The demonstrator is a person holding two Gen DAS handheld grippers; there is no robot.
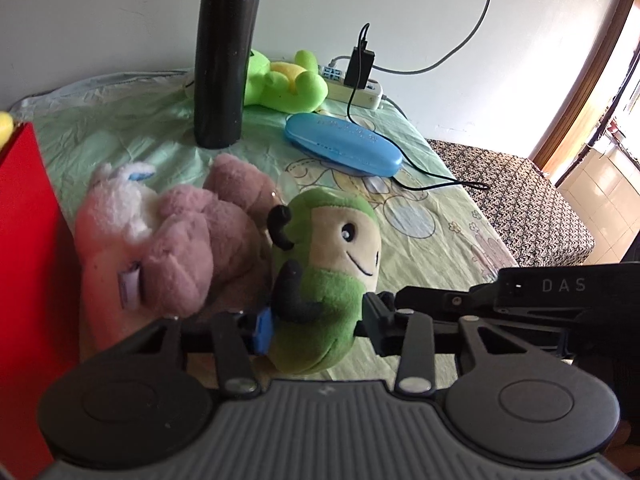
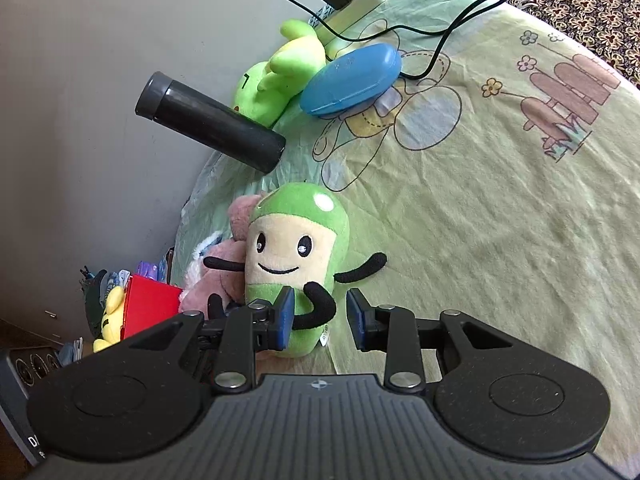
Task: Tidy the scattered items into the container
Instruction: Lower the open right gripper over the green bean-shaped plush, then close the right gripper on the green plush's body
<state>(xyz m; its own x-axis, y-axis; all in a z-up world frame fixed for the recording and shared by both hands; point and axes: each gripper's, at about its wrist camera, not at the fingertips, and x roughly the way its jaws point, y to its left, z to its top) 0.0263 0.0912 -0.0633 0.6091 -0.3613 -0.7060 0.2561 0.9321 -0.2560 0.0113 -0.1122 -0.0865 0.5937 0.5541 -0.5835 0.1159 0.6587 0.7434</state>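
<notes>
The green doll (image 1: 328, 280) lay head away, lengthwise between the left tongs (image 1: 316, 322), gripped; right tongs (image 2: 320, 320) stood apart, holding nothing.

Red box (image 1: 24, 264): cut off by the left edge in the left wrist view, inside unseen; in the right wrist view only a corner shows behind the gripper body. Yellow toy (image 2: 110, 312): partly hidden behind the box, a sliver at the frame edge in the left view. Green doll (image 1: 320, 280): lower body hidden behind the left gripper's (image 1: 316, 320) fingers; lettering on the blue case (image 1: 344, 146) too small to read.
</notes>
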